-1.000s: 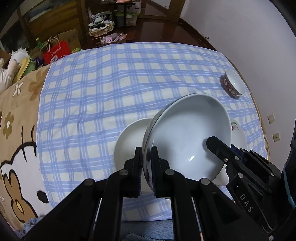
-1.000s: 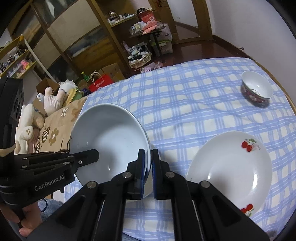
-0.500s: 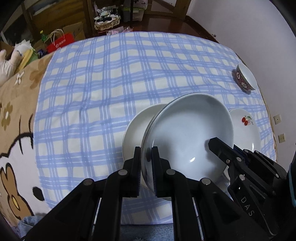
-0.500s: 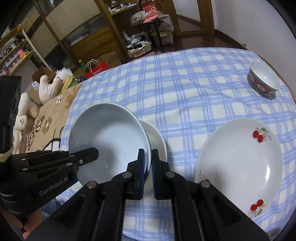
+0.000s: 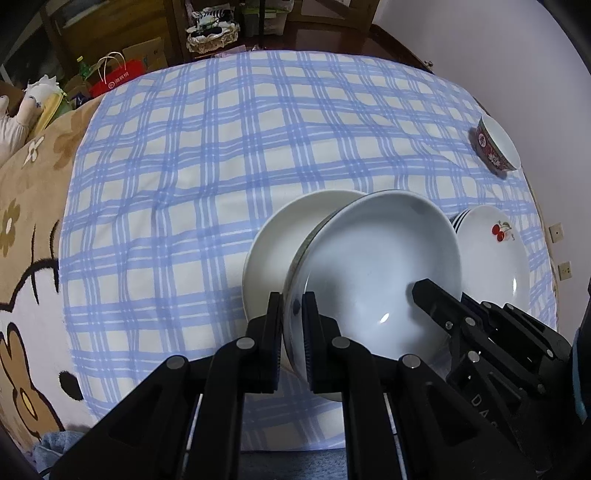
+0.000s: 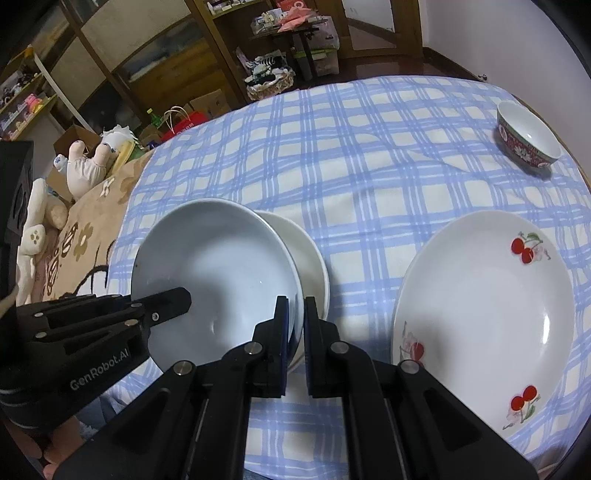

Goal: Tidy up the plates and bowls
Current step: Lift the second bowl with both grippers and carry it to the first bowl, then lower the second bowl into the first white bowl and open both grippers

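Observation:
A large pale-blue bowl (image 5: 376, 266) (image 6: 218, 266) is held above the table by both grippers. My left gripper (image 5: 293, 306) is shut on its near-left rim. My right gripper (image 6: 296, 314) is shut on its right rim. Under and behind the bowl lies a plain white plate (image 5: 280, 240) (image 6: 306, 258) on the blue checked cloth. A white plate with cherries (image 6: 484, 306) (image 5: 491, 251) lies to the right. A small bowl with a red patterned outside (image 6: 528, 136) (image 5: 496, 147) stands at the far right.
The blue checked cloth (image 5: 221, 147) covers a round table; a brown cartoon blanket (image 5: 26, 258) lies left of it. Beyond the far edge are shelves, a red bag (image 5: 114, 79) and a basket (image 5: 212, 35). A white wall is on the right.
Both grippers have carried the large bowl to the right and lower, so more of the white plate shows behind it and the cherry plate looks nearer.

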Motion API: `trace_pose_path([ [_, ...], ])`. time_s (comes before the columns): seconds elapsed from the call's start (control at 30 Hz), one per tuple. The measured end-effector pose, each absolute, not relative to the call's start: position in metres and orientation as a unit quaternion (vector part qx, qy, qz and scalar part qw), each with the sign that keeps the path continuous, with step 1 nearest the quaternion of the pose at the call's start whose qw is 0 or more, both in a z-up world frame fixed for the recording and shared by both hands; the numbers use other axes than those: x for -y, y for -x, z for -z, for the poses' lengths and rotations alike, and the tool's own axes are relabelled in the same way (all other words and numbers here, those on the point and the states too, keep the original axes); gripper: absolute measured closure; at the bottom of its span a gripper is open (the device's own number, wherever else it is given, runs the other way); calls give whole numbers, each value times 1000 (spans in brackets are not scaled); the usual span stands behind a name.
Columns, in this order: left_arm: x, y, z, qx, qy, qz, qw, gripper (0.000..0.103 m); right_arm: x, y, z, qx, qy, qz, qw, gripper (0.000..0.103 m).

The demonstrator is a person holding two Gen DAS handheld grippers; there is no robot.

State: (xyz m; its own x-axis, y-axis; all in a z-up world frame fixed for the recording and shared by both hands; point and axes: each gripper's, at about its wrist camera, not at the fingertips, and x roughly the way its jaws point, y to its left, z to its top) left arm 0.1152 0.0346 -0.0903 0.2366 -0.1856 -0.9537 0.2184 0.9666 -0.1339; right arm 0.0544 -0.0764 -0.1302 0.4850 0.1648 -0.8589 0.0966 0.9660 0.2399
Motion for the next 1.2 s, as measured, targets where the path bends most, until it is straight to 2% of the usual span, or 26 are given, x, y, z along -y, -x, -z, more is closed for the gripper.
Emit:
trace_pose_path([
  [0.37,-37,-120,108,-621,0,127,773,92,74,-56,139,-520,-122,-8,846,94],
  [1.07,-37,-125,110,-621,-6,119,775,92,65,-58,143,-530,-105,-4,841,93],
  [1.2,-35,-125,109,-619,-8,113,777,92,58,-59,144,-534,-81,-9,841,89],
])
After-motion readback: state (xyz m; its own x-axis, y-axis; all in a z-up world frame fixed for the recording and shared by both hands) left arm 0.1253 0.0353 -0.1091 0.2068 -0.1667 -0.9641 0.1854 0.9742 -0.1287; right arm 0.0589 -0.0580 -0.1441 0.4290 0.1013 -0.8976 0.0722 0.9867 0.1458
